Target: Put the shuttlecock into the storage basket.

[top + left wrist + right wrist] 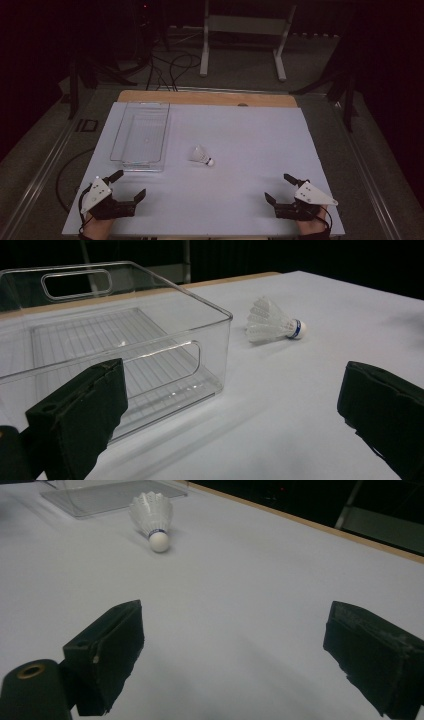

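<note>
Both sets of tongs, left gripper and right gripper, gape wide, seemingly resting on the white table, gripping nothing; the white feathered shuttlecock lies well apart.

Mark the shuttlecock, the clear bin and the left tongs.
shuttlecock [201, 155], high view, on its feather skirt
clear bin [141, 164], high view, on its near wall
left tongs [131, 186], high view, midway between the tips

Beyond the worktop's far wooden edge, a white metal stand and black cables sit on grey carpet in a dark room.
</note>
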### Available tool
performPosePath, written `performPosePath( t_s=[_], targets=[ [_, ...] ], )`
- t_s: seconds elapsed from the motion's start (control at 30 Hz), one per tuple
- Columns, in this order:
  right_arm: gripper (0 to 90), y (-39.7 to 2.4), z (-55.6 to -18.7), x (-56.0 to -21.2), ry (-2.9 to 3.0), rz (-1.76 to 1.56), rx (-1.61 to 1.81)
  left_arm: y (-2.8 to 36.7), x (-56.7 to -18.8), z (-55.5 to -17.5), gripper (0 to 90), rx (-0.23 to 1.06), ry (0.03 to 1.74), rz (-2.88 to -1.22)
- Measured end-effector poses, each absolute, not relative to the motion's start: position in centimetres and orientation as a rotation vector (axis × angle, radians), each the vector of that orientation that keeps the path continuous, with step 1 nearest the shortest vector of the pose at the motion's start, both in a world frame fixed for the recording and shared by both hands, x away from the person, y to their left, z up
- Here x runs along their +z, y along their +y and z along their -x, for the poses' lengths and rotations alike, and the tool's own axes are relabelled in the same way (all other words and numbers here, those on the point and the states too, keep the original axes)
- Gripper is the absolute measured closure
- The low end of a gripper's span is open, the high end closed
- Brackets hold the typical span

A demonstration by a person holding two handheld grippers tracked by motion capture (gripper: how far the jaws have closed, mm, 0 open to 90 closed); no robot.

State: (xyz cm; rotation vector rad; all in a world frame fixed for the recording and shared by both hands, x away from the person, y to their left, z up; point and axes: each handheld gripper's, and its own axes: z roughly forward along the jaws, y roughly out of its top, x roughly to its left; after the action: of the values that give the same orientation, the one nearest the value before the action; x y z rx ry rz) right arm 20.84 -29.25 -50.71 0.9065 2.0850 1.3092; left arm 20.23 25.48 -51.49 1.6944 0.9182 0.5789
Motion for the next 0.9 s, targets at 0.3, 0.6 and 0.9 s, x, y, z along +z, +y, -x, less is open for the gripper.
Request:
performPosePath(
  t_s=[0.3,0.6,0.9],
  targets=[
    [9.3,-29.11,-20.77,-50.73,2.097,-0.893,1.307,25.51,-51.45,-20.21,0.5,0.577,0.916,-1.69],
    [9.3,-29.11,-20.74,-50.68,2.102,-0.889,1.318,25.46,-51.39,-20.19,0.5,0.571,0.909,-1.692],
    [9.3,-29.09,-20.68,-50.56,2.094,-0.885,1.308,25.38,-51.23,-20.16,0.5,0.573,0.902,-1.697]
  ],
)
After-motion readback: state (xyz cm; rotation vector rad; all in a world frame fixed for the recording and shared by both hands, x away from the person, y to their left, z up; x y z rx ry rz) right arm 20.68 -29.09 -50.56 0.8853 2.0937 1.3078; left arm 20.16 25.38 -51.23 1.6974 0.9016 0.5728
